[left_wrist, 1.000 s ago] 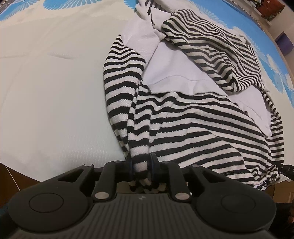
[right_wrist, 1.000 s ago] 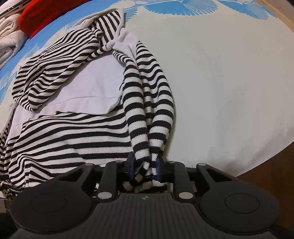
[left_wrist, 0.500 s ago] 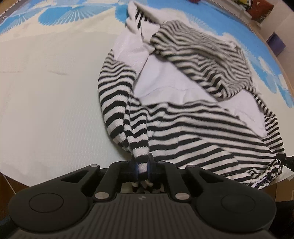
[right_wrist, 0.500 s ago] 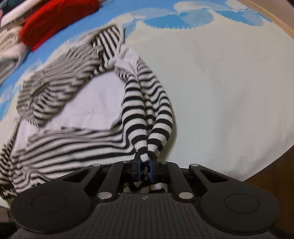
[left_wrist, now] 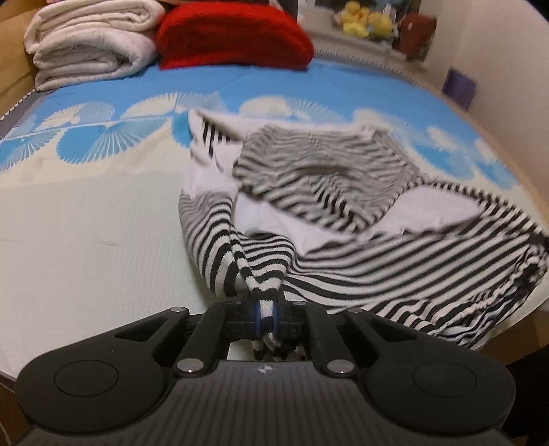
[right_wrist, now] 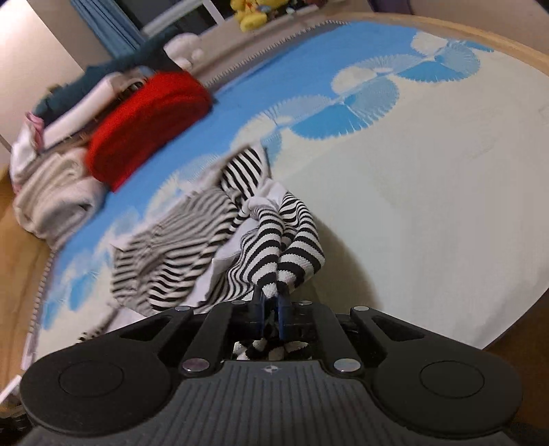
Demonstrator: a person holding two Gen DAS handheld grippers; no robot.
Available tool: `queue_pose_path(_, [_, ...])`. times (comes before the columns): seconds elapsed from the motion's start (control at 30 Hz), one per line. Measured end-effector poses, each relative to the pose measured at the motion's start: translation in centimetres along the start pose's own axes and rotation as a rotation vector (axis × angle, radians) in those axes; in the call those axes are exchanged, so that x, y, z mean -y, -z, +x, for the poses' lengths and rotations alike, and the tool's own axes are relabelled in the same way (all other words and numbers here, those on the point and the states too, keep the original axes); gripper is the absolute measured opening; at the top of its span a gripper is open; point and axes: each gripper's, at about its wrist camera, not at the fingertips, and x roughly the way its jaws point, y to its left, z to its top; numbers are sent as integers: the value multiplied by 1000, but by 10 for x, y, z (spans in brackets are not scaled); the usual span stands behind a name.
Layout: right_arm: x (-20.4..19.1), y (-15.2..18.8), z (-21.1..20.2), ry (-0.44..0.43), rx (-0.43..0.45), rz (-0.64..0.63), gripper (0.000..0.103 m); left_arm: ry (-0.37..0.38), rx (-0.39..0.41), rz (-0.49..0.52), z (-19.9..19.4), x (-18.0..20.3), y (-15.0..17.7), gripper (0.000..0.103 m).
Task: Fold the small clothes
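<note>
1. Left wrist view: the left claw (left_wrist: 265,317) is clamped on a bunched striped edge of the black-and-white striped garment (left_wrist: 394,260), with a short tail of fabric poking out behind its blue-edged fingers (left_wrist: 254,317).
2. The garment lies spread across the bed (left_wrist: 85,233), reaching from the claw toward the right edge of the mattress; plain white panels show between the striped parts (much of it is blurred).
3. The bed cover is pale near the claw and blue with white fan shapes farther back.
4. At the far end of the bed sit a folded white blanket (left_wrist: 92,37) and, just beside it, a red cushion (left_wrist: 236,34); yellow plush toys (left_wrist: 367,20) stand on a ledge behind.
5. Right wrist view: the right claw (right_wrist: 270,314) is closed on another striped fold of the same garment (right_wrist: 171,260), which rises in two rolled ridges just ahead of the fingers (right_wrist: 282,314).
6. The rest of the garment trails off to the left over the bed (right_wrist: 429,206) (blurred there too).
7. Farther left, the red cushion (right_wrist: 147,123) rests beside a stack of folded linens (right_wrist: 55,202), with a yellow plush toy (right_wrist: 252,13) at the top.
</note>
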Motion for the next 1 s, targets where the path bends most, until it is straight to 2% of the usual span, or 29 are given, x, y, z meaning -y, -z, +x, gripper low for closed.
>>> queue_pose_path(0.27, [14, -2, -62, 22, -36, 47, 6, 121, -50, -76, -56, -19, 15, 6])
queue_pose_path(0.43, [23, 1, -62, -2, -84, 92, 6, 169, -97, -156, -50, -37, 3, 6])
queue_pose_path(0.6, [16, -31, -8, 1, -112, 108, 6, 164, -123, -238, -3, -56, -51, 6])
queue_pose_path(0.83, [-7, -111, 118, 30, -98, 164, 6, 109, -161, -386, 110, -73, -149, 6])
queue_pose_path(0.9, [-8, -124, 147, 30, -96, 189, 6, 105, -176, -436, 137, -82, -161, 6])
queue_pose_path(1.0, [-10, -133, 176, 61, -101, 172, 6, 146, -200, -518, 169, -98, -158, 8])
